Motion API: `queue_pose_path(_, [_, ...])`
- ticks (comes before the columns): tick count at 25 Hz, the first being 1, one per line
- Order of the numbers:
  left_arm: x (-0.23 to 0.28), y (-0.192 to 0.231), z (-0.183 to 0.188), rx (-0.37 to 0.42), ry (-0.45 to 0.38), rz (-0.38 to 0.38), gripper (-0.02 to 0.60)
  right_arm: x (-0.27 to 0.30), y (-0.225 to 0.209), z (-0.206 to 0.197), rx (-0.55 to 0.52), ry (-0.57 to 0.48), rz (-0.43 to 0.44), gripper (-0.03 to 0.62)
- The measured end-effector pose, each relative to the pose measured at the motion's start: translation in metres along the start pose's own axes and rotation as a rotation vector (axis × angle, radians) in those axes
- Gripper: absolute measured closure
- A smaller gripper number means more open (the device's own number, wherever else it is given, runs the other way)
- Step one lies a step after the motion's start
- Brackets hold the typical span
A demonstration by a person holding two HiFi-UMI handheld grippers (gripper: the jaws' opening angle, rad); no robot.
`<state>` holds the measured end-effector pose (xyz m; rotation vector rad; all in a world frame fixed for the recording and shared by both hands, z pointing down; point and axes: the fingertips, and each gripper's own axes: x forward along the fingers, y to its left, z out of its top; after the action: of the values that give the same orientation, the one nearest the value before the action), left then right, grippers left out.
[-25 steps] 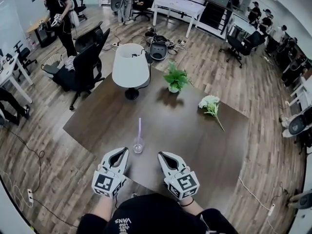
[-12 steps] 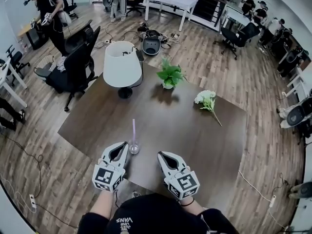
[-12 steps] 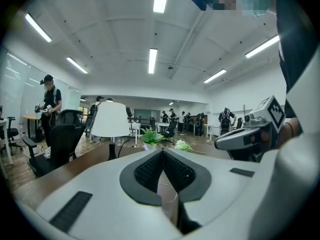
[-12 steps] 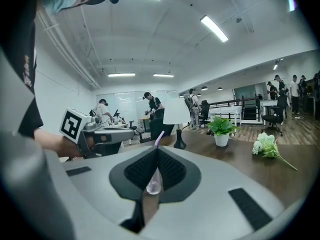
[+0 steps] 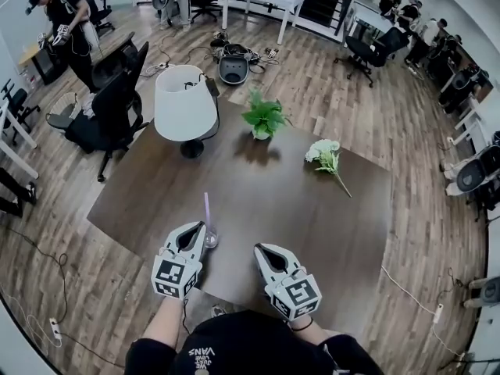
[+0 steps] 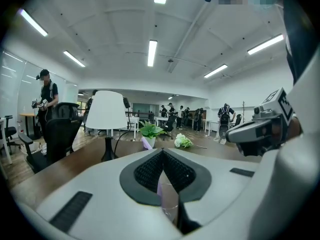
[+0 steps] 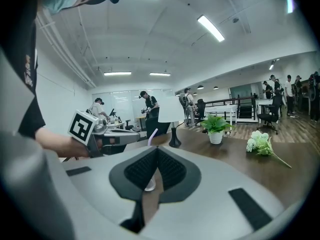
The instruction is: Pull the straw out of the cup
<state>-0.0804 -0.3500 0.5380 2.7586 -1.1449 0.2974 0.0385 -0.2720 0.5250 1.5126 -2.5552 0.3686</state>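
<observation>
1. Straw (image 5: pixel 206 208) stands upright in cup (image 5: pixel 211 239) on table (image 5: pixel 312 209), head view; left gripper (image 5: pixel 200 226) tip just beside cup, right gripper (image 5: pixel 259 248) apart to its right, both forearms stretched forward
2. Left gripper view: jaws clenched, empty; cup (image 6: pixel 167 199) just beyond tips
3. Right gripper view: jaws clenched, empty; straw (image 7: pixel 151 136) and left gripper (image 7: pixel 115 134) ahead, to the left

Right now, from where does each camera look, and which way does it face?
Head view: on the person's head, facing steeply down at the table; left tongs and right tongs show.
Left gripper view: on left tongs, facing lamp; right tongs at right.
Right gripper view: on right tongs, facing cup; left tongs at left.
Shared: plant.
</observation>
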Motion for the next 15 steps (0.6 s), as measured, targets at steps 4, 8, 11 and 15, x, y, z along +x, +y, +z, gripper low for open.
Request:
queue_pose_path(4, [0.006,-0.002,-0.008,-0.019,0.025,-0.018,0.569,0.001,-0.001,-0.001,0.002,0.003,0.007,0.577])
queue_pose_path(8, [0.014,-0.003,-0.017,-0.039,0.056,-0.034,0.554,0.005,-0.002,-0.002,0.0,0.006,0.021,0.577])
queue_pose_path(11, [0.023,0.0,-0.028,-0.072,0.118,-0.027,0.359,0.008,-0.005,-0.002,0.003,0.011,0.024,0.576])
queue_pose_path(15, [0.033,-0.001,-0.04,-0.088,0.17,-0.042,0.327,0.007,-0.009,-0.002,0.011,0.013,0.017,0.577])
